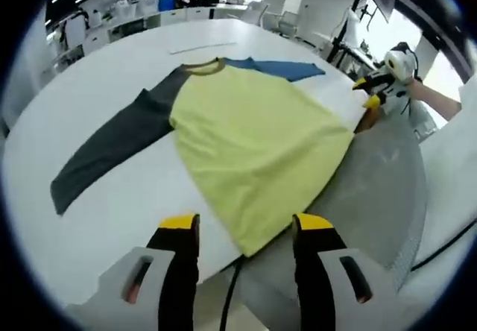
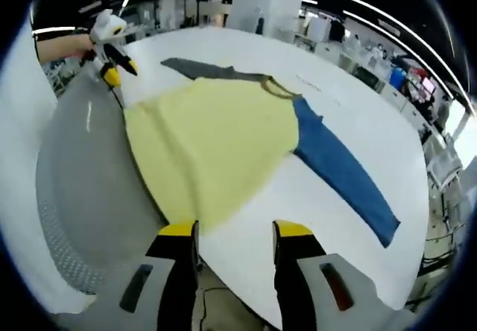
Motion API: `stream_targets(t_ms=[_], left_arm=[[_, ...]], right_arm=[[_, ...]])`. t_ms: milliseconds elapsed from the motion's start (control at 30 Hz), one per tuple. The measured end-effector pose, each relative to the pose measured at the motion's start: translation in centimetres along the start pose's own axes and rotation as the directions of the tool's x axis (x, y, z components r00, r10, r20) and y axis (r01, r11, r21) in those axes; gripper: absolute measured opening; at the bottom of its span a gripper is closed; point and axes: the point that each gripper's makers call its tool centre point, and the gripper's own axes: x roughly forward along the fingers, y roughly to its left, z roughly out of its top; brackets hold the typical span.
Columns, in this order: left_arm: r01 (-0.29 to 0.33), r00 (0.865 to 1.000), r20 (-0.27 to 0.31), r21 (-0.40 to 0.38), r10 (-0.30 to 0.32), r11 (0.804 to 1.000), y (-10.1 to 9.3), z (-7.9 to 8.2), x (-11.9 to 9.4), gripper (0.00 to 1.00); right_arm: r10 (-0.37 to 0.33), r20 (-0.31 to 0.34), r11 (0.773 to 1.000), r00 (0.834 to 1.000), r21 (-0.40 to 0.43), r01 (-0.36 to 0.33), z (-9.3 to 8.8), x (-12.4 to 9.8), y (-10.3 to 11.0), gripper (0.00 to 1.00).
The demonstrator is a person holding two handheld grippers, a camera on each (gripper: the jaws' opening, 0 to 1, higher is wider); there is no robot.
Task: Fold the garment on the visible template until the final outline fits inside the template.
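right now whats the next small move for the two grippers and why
Probably lower both open grippers, left and right, onto the yellow shirt's hem. The shirt lies flat and unfolded, dark sleeve and blue sleeve spread, hem corners nearest each.

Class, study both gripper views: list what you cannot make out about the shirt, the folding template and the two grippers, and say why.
- Template: not discernible under the shirt in either view.
- Blue sleeve: left gripper view foreshortens it at the far edge.
- Grey sleeve: right gripper view shows it partly, behind the yellow body.
- Right gripper: small and distant in the left gripper view, fingers unreadable.
- Shirt's hem: overhangs the table edge.
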Motion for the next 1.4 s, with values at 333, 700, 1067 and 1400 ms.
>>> stream_targets(t_ms=[333, 700, 1067, 1400], left_arm=[[-0.047, 0.996, 0.074, -0.063, 0.052, 0.997, -0.4, 1.8, -1.8, 0.65], [-0.046, 0.993, 0.102, -0.109, 0.057, 0.993, -1.3, 2.8, -3.1, 0.69], [-0.073, 0.992, 0.093, -0.116, 0.084, 0.991, -0.8, 1.9, -4.8, 0.78], [-0.041, 0.996, 0.082, -0.062, 0.046, 0.997, -1.8, 1.8, -5.4, 0.84]], right_arm=[[-0.022, 0.35, 0.963, 0.936, 0.258, -0.074, 8.1, -3.3, 0.0, 0.48], [-0.048, 0.398, 0.945, 0.916, 0.314, -0.087, 9.5, -5.3, -0.7, 0.64], [-0.032, 0.341, 0.947, 0.94, 0.31, -0.081, 7.5, -5.4, 0.5, 0.83], [-0.037, 0.305, 0.947, 0.952, 0.314, -0.064, 6.4, -6.2, 0.4, 0.94]])
